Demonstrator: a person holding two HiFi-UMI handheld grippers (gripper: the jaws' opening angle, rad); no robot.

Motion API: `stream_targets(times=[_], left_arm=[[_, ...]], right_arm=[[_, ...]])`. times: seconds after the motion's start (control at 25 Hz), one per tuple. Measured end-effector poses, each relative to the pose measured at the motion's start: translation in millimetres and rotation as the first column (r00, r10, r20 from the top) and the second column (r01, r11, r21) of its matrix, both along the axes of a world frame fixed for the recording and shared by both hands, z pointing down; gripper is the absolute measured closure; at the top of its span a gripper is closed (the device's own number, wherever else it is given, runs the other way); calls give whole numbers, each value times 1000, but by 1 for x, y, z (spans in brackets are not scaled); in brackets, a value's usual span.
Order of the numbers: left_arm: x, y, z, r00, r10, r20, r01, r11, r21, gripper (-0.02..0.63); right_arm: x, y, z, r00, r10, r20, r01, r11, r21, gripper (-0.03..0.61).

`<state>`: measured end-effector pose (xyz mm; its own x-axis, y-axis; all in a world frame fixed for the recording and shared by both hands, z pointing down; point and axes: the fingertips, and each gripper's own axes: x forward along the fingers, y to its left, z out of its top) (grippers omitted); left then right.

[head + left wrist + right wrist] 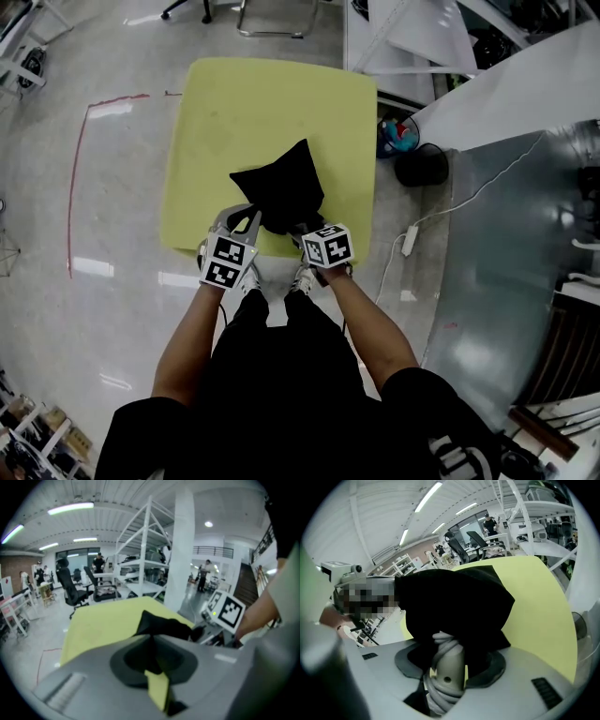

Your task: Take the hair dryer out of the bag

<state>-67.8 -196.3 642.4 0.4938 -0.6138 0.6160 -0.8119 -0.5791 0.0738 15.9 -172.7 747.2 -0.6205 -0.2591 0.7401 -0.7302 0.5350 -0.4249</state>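
Entry, single moment. The largest thing I saw was the glossy grey floor (112, 187), with the yellow-green table (272, 103) standing on it, directly ahead of the person.

The black bag (281, 192) lay on the table's near half, close to the near edge. It was slumped, with one corner peaked up toward the far side.

Both tools were at the bag's near end, side by side and close together. The left gripper (242, 217) had its jaws brought together on a fold of the bag's black cloth. In the left gripper view the fabric ran straight down into the seam between them.

The right gripper (305, 236) was clamped on the hair dryer (446, 667). In the right gripper view I saw only its pale beige handle, upright between the jaws. The rest of the body was covered by the bag, so the dryer was mostly inside.

A grey cord (440, 641) was wound in loops around that handle, touching it.
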Motion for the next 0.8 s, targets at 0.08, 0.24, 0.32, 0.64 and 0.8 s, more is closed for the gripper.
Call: stream_targets(times=[0.08,0.24,0.32,0.64,0.8], left_arm=[[-6,-2,-2,1000,-7,25,7,1000,9,588],[-11,-8,-5,999,-10,43,8,1000,30,588],[-12,-9,-9,998,0,60,-2,999,46,588],[-18,0,-12,989,11,148,-21,997,68,588],[-24,-7,-16,984,-33,177,18,996,84,588]], right_arm=[[2,7,-10,999,-5,37,6,1000,-16,393],[3,19,-28,995,-61,74,63,998,-16,393],[4,22,-34,994,-67,90,68,997,-19,393],[11,23,-60,965,52,255,-30,996,-90,393],[4,37,-72,964,-54,260,72,996,-59,393]])
